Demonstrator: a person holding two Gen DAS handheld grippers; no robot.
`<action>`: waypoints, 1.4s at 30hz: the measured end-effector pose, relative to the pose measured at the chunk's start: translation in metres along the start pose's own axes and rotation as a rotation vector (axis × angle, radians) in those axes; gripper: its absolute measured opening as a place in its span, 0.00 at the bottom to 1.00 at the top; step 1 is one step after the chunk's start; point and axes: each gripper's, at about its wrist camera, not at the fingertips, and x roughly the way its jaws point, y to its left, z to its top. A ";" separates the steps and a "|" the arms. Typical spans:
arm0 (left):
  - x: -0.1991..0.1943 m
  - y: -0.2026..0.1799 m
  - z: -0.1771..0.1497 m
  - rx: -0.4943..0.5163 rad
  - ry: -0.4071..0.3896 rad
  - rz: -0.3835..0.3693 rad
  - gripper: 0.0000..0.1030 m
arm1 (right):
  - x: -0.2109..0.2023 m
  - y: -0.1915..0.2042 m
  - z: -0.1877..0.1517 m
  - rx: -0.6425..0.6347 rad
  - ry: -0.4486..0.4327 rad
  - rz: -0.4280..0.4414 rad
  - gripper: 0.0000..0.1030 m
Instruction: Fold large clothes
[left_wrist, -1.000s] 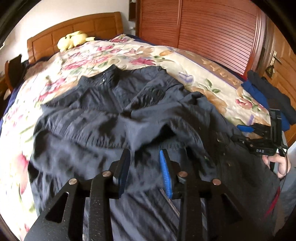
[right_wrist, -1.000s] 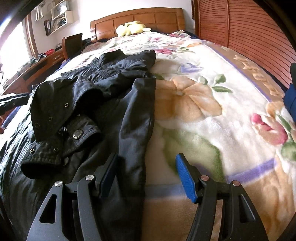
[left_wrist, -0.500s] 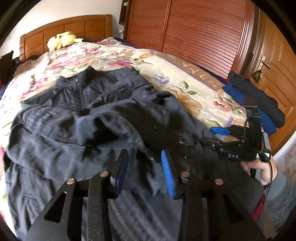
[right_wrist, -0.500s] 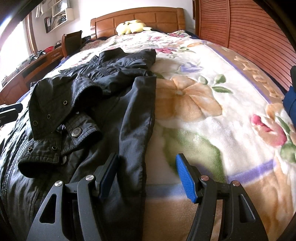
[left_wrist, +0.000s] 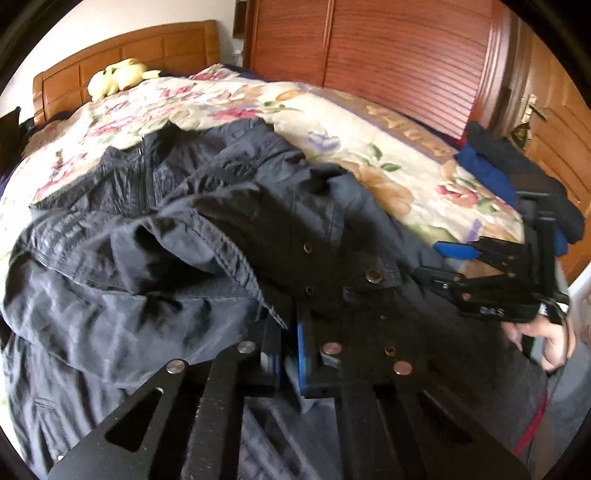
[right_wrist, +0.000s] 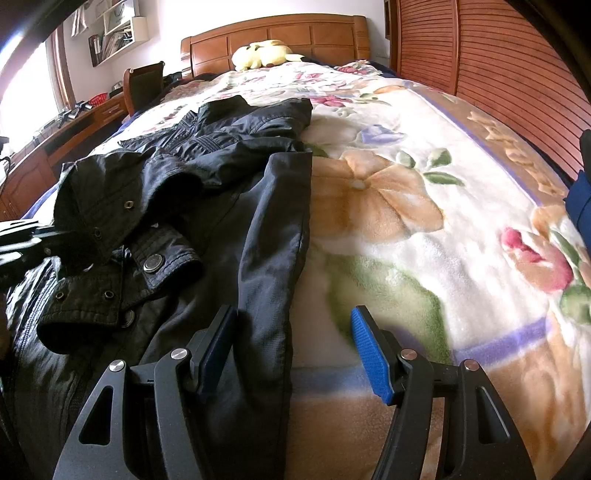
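Here left gripper (left_wrist: 288, 354) clenched, apparently pinching jacket (left_wrist: 155, 266) fabric; right gripper (right_wrist: 295, 354) spread wide, straddling jacket edge.

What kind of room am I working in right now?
Almost certainly a bedroom. The black jacket lies on a bed with a floral blanket and a wooden headboard; a yellow plush toy sits near it, and a slatted wooden wardrobe stands alongside.
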 end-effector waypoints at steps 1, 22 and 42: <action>-0.007 0.004 0.000 0.002 -0.011 0.007 0.06 | 0.000 0.000 0.000 0.000 0.000 0.000 0.64; -0.122 0.135 -0.026 -0.036 0.014 0.279 0.06 | 0.005 0.001 0.003 -0.018 0.014 -0.010 0.64; -0.116 0.126 -0.072 -0.067 0.020 0.204 0.30 | 0.008 0.003 0.002 -0.029 0.022 -0.016 0.64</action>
